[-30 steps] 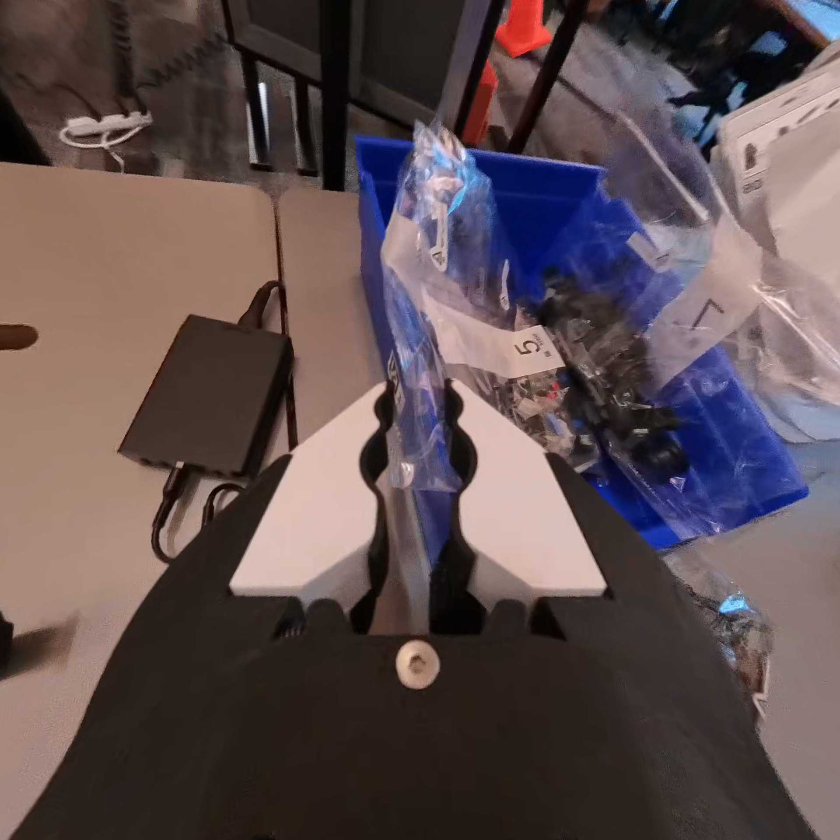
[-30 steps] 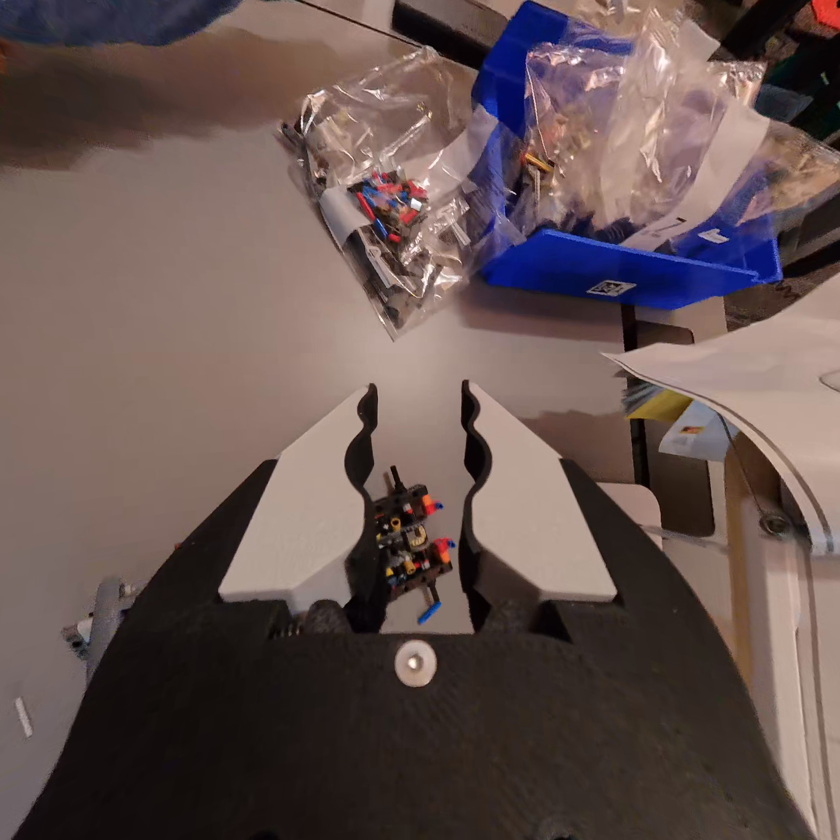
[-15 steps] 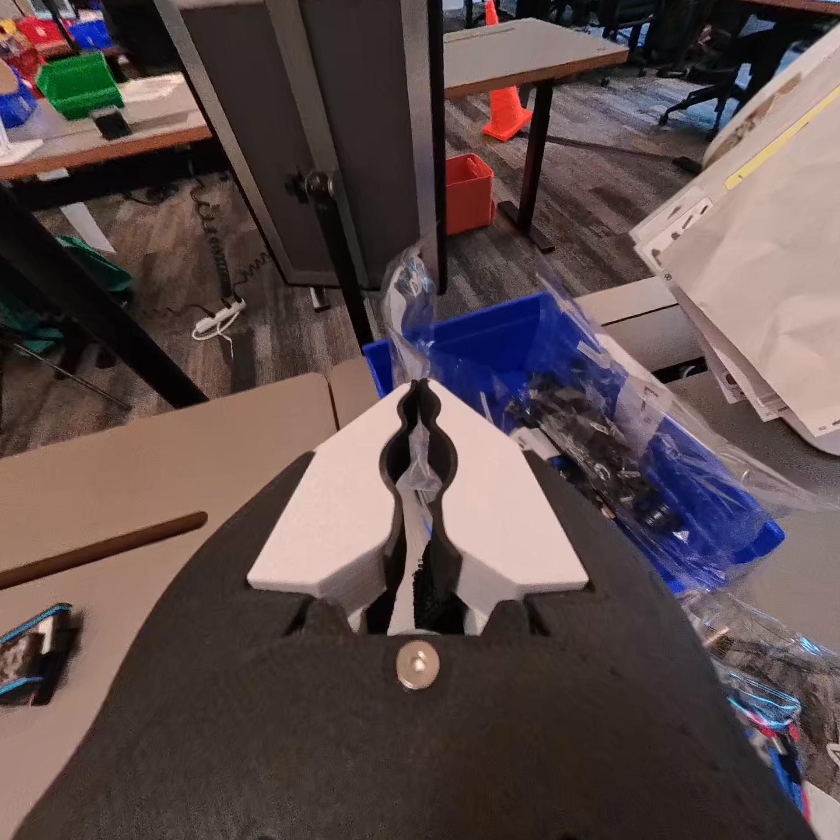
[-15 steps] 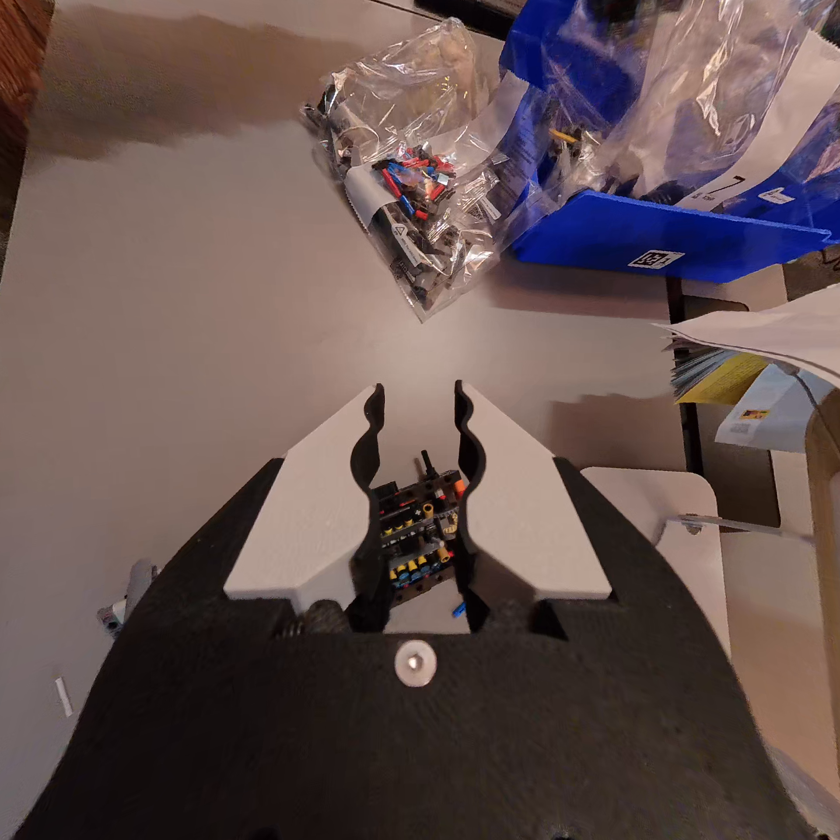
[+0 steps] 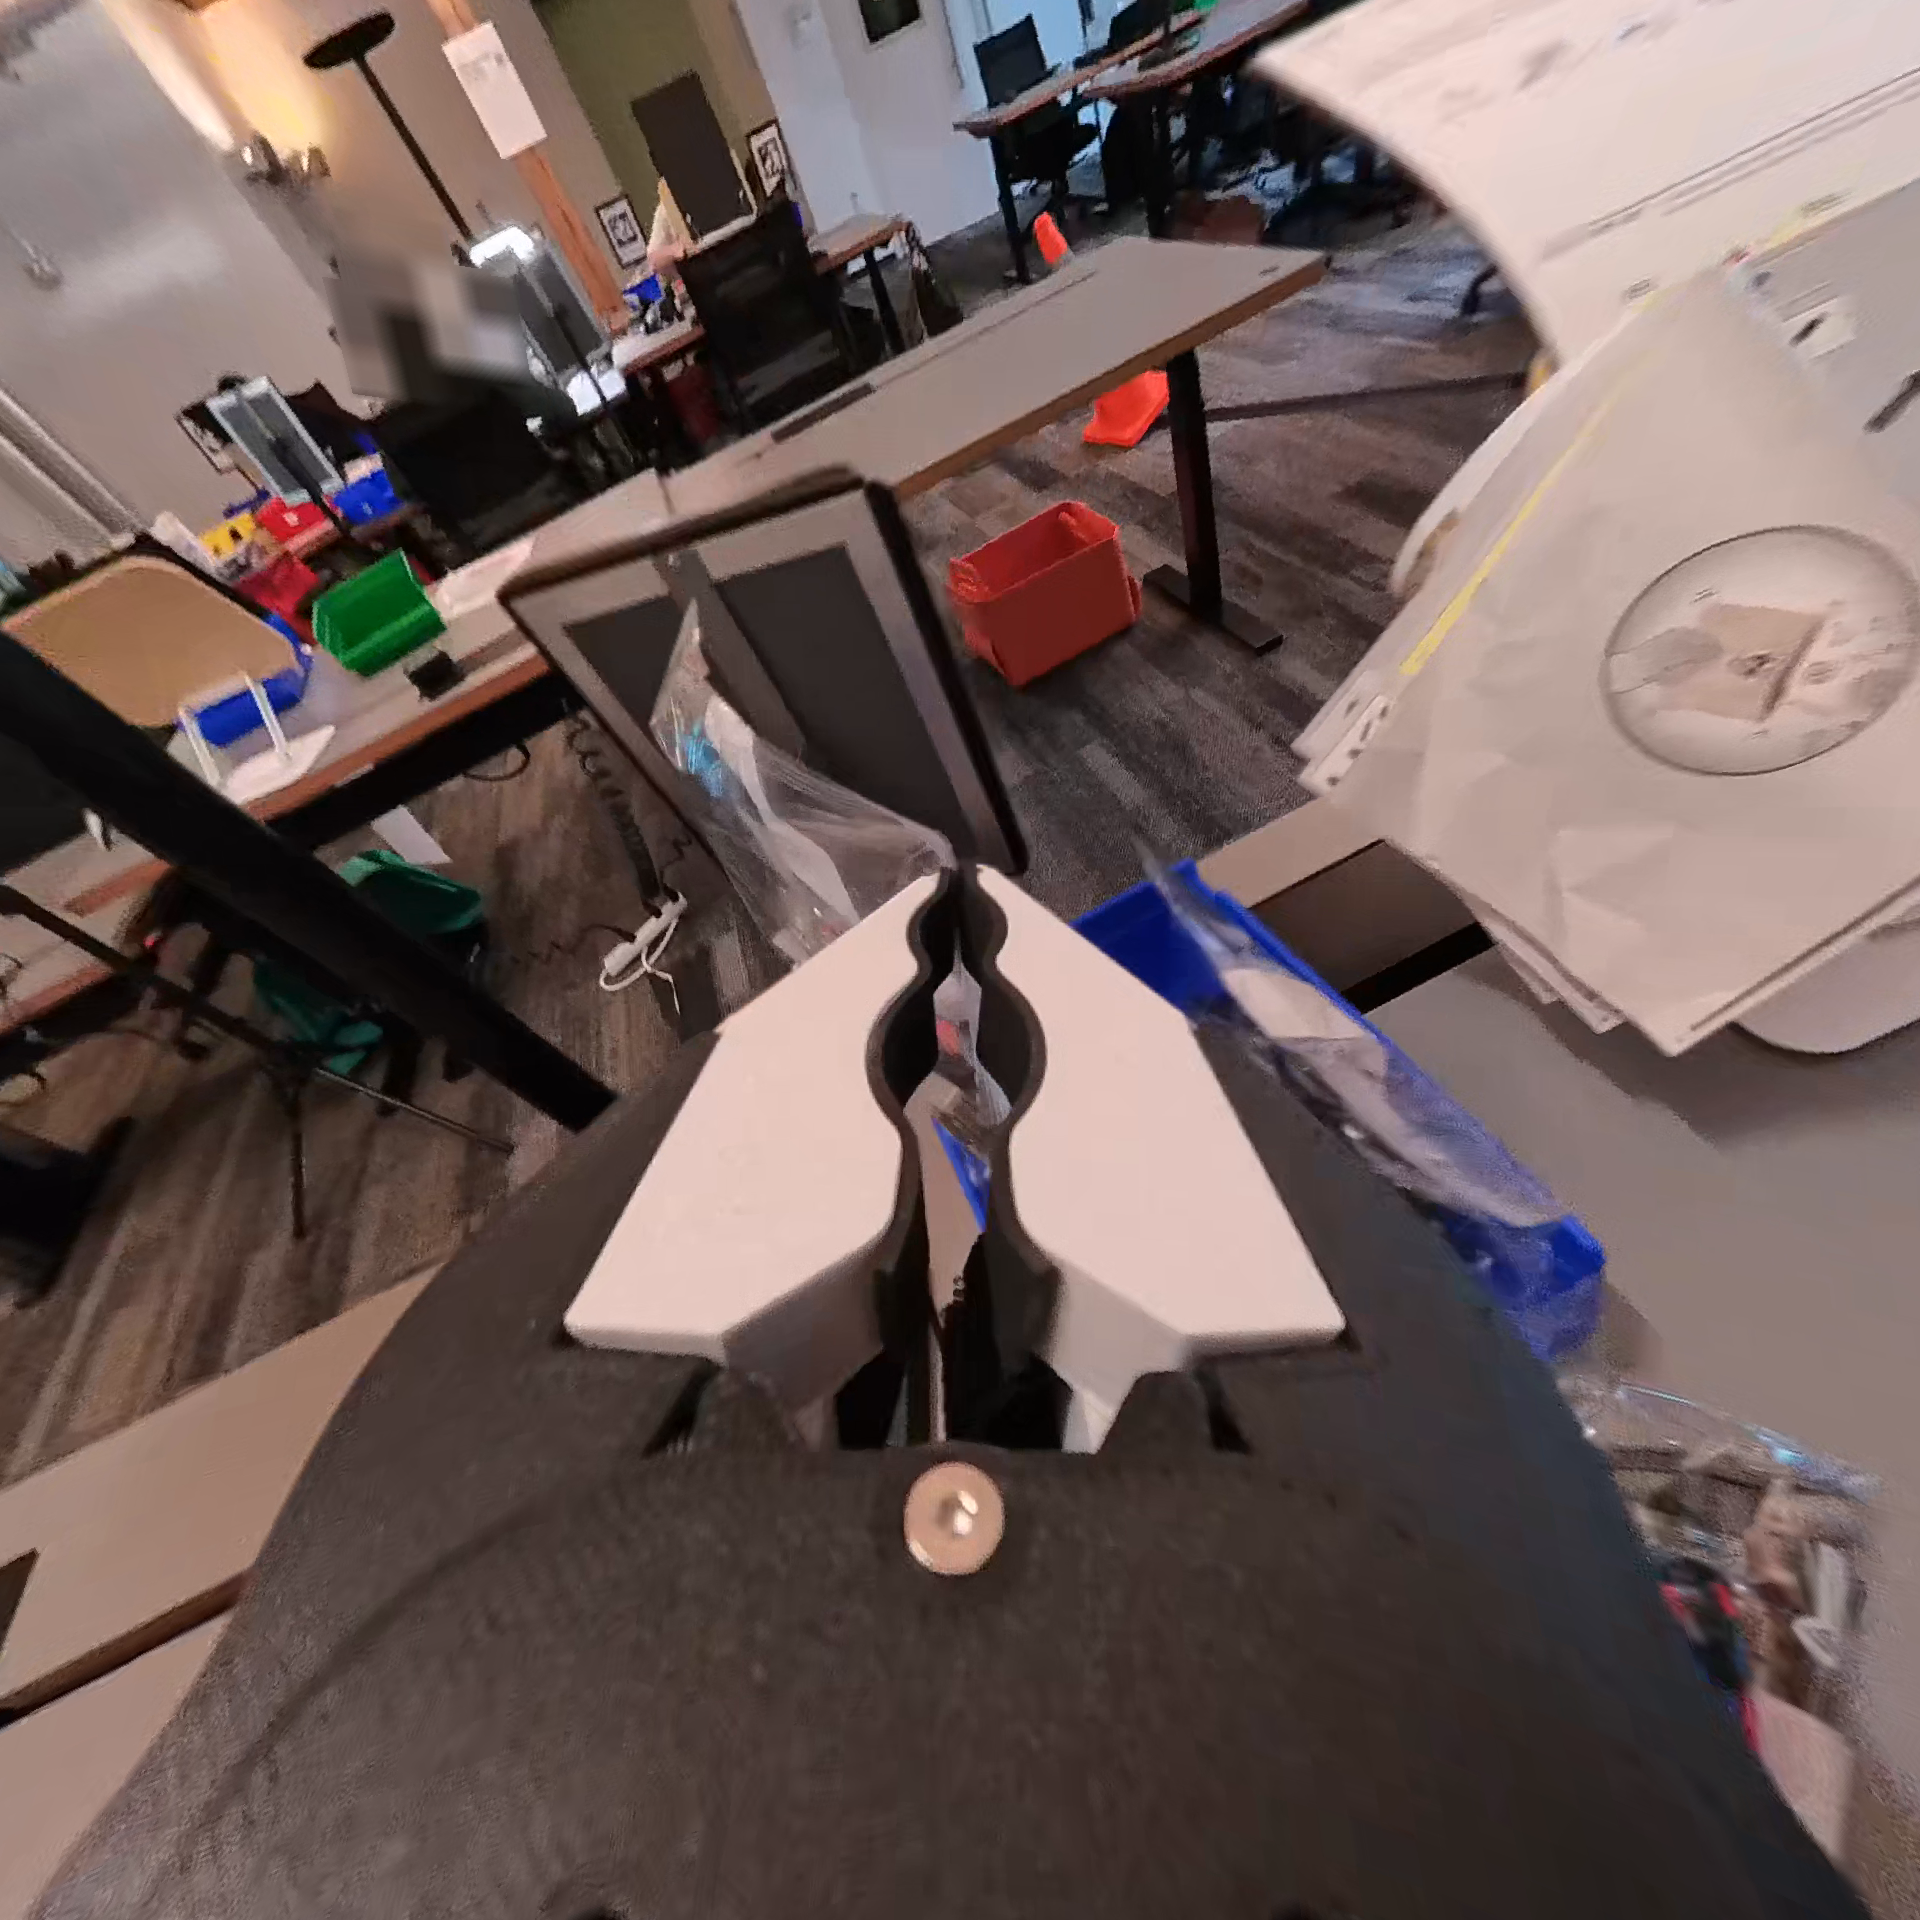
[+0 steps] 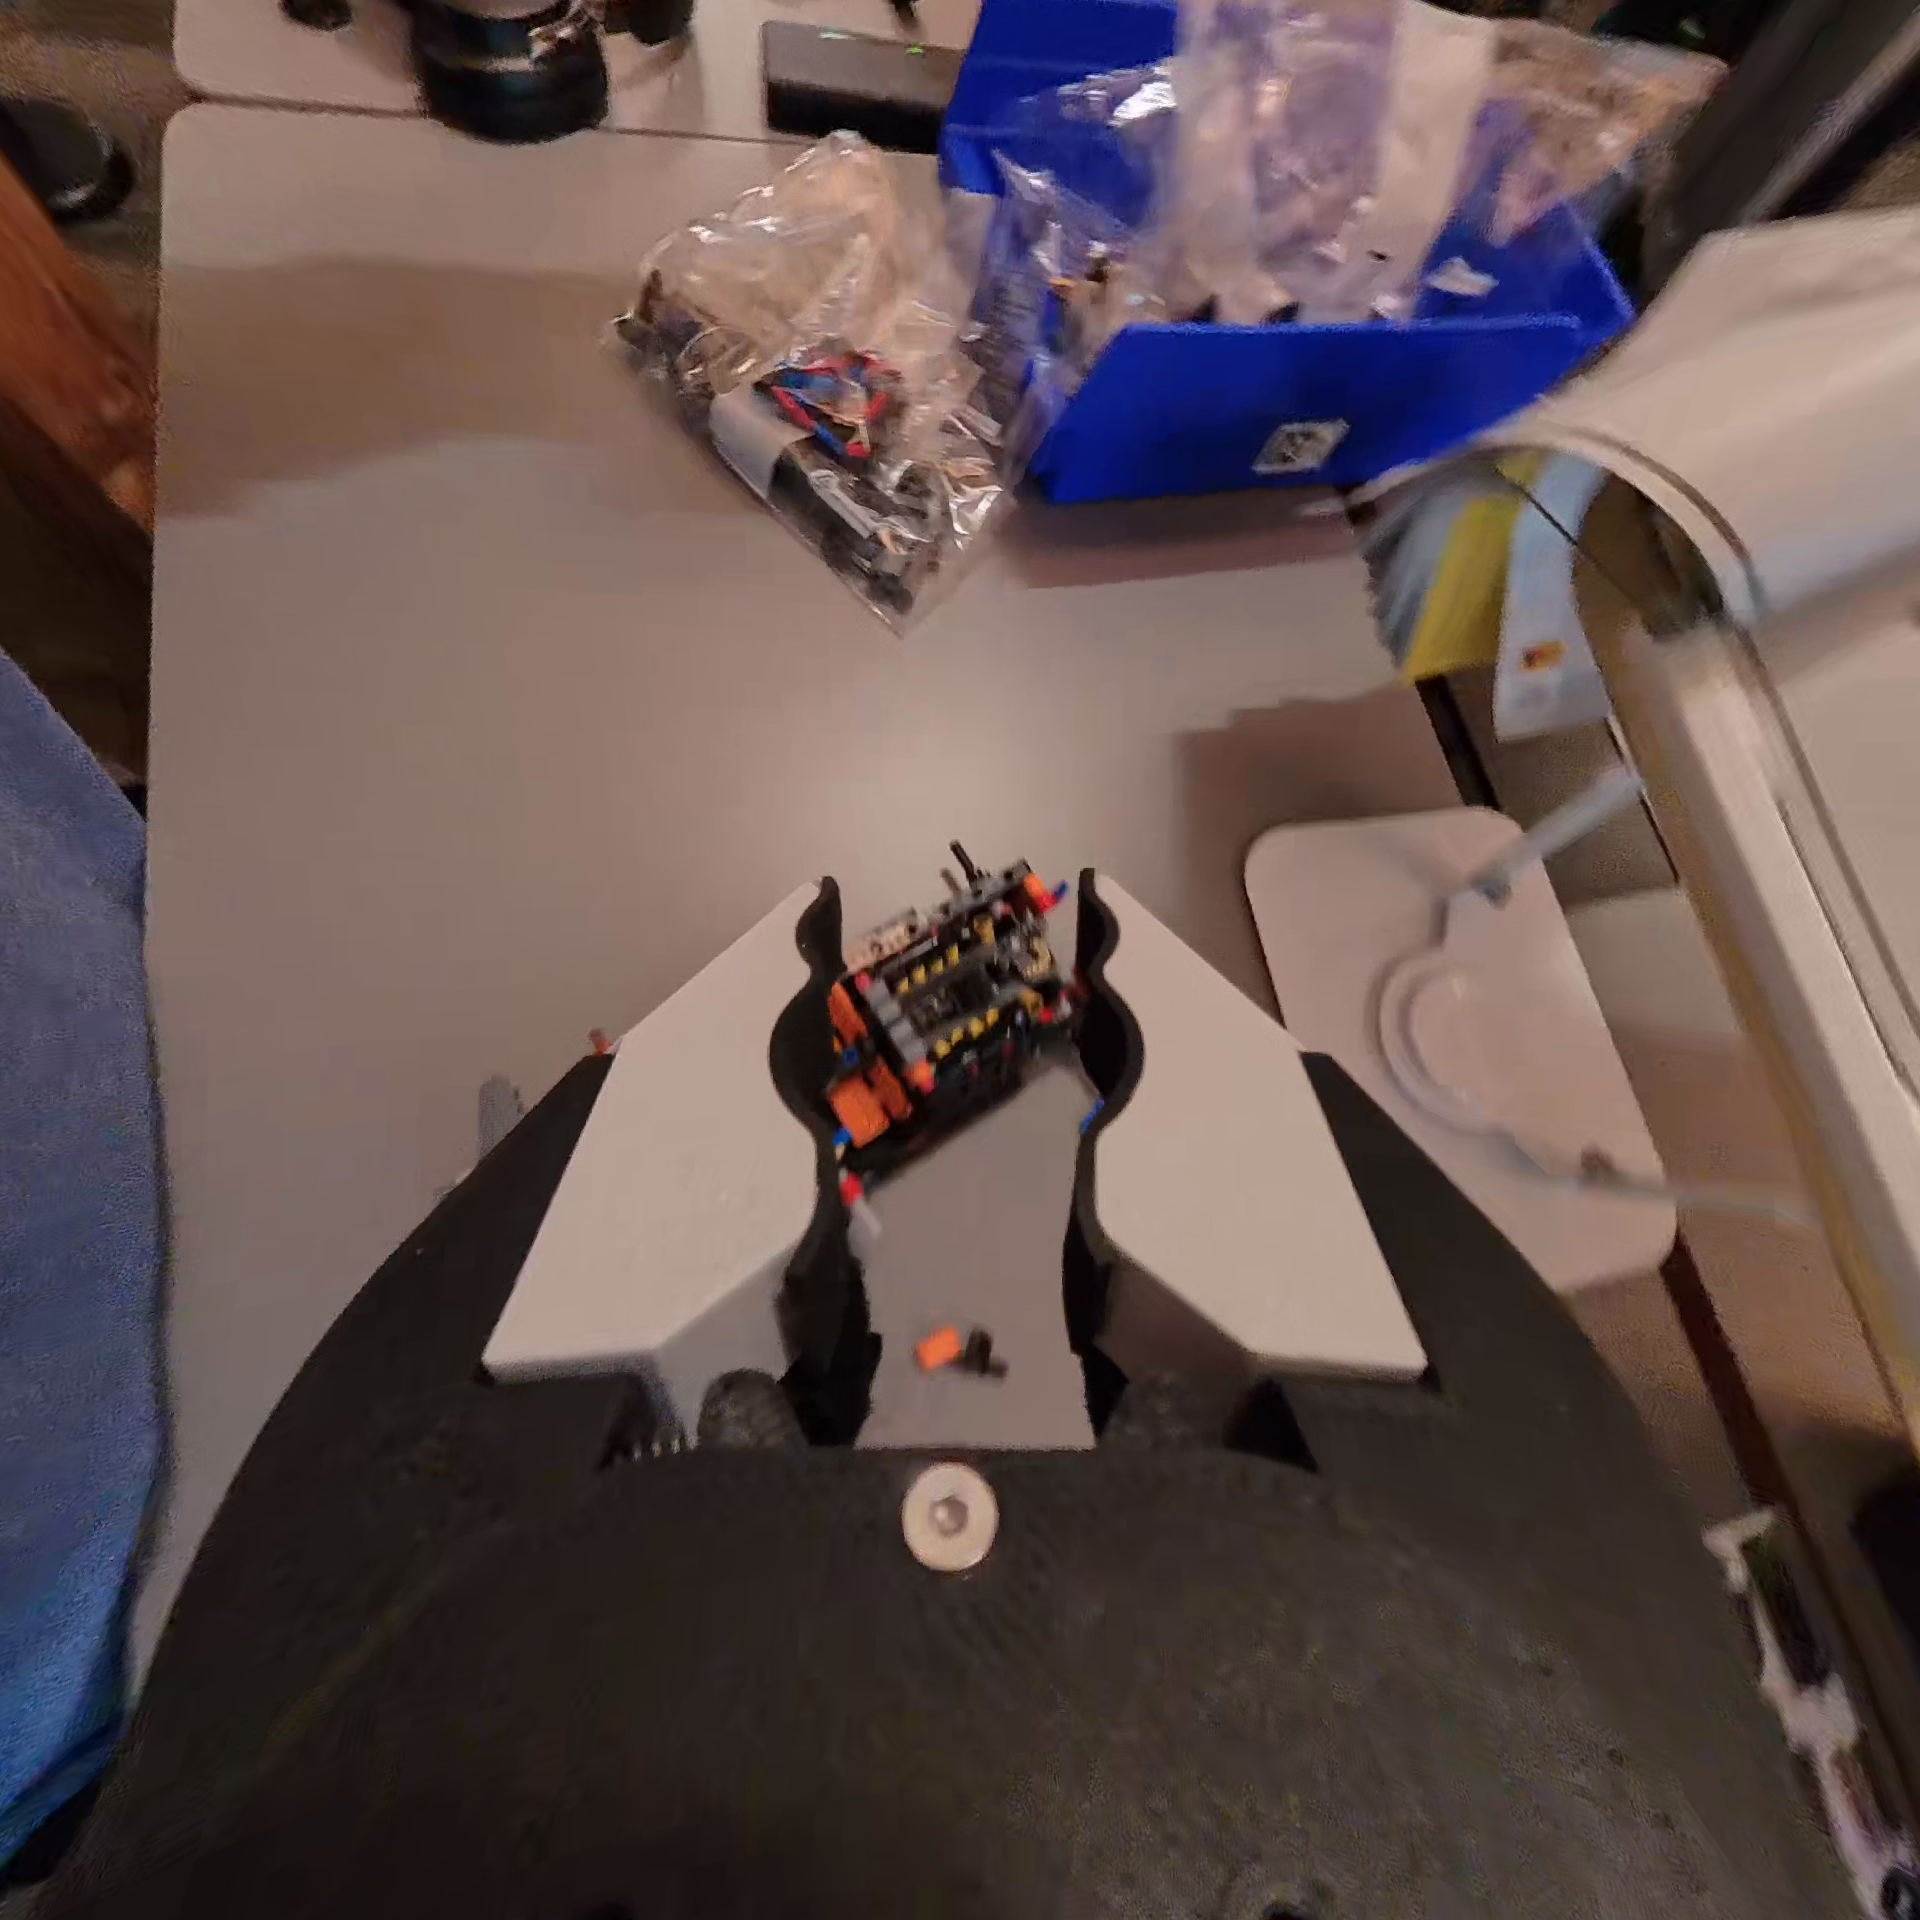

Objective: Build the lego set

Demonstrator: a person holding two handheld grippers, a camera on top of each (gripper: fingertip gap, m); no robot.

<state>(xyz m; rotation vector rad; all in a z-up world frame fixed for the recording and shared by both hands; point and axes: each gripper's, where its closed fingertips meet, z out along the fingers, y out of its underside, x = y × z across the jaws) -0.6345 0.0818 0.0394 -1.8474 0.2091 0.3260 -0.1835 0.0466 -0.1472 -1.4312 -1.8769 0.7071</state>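
My left gripper is shut on a clear plastic parts bag, held up in the air; the bag's top sticks out past the fingertips. My right gripper is open and low over the grey table. Its fingers straddle a small black, orange and yellow lego assembly that sits tilted between them. I cannot tell whether the fingers touch it. A small orange piece and a black piece lie on the table farther back between the fingers.
A blue bin with several parts bags stands at the back right; it also shows in the left wrist view. Another parts bag lies beside it. A white stand holding paper booklets is on the right. A blue sleeve is at the left. The grippers' ends are close to 50 cm from one another.
My left gripper has closed tight on the bag, risen and tilted up toward the room. My right gripper has come down around the lego assembly and its fingers have spread wider.
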